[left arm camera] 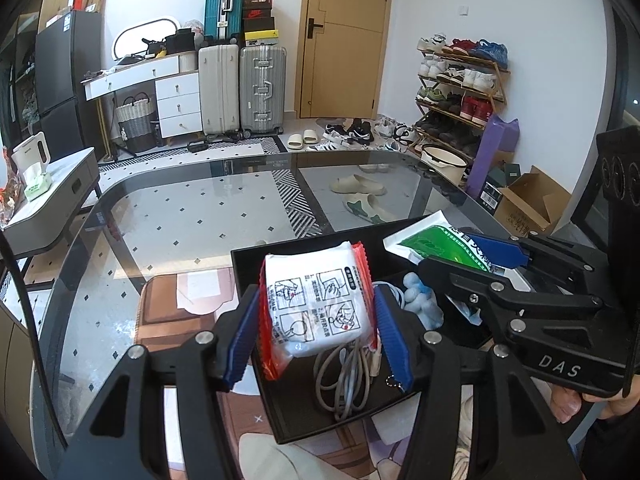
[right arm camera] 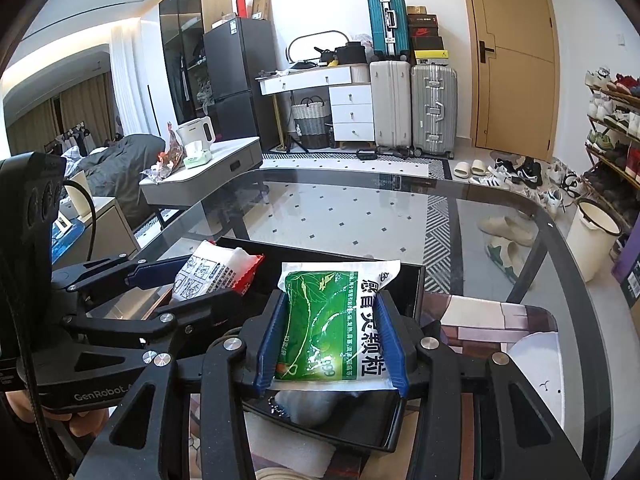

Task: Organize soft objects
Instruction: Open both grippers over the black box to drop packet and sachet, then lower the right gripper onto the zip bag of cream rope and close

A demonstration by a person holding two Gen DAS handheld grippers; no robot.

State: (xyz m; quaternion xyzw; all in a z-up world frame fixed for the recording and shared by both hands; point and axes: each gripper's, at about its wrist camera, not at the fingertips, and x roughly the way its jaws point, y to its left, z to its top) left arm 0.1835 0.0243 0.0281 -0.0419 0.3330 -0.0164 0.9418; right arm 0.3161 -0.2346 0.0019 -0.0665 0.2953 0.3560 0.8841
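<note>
My left gripper (left arm camera: 316,316) is shut on a white soft pack with red edges (left arm camera: 316,300) and holds it above the black tray (left arm camera: 248,264). My right gripper (right arm camera: 332,332) is shut on a green and white soft packet (right arm camera: 336,324), also above the tray (right arm camera: 412,292). In the left wrist view the right gripper (left arm camera: 472,256) and its green packet (left arm camera: 436,240) are at the right. In the right wrist view the left gripper (right arm camera: 192,276) and its white pack (right arm camera: 212,272) are at the left. A coiled grey cable (left arm camera: 344,380) and a pale blue soft object (left arm camera: 420,300) lie in the tray.
The tray sits on a glass table (left arm camera: 180,216) over a patterned mat (left arm camera: 168,312). A grey side table (right arm camera: 216,168) with a kettle stands to the left. Suitcases (right arm camera: 412,104), a door and a shoe rack (left arm camera: 460,88) are beyond.
</note>
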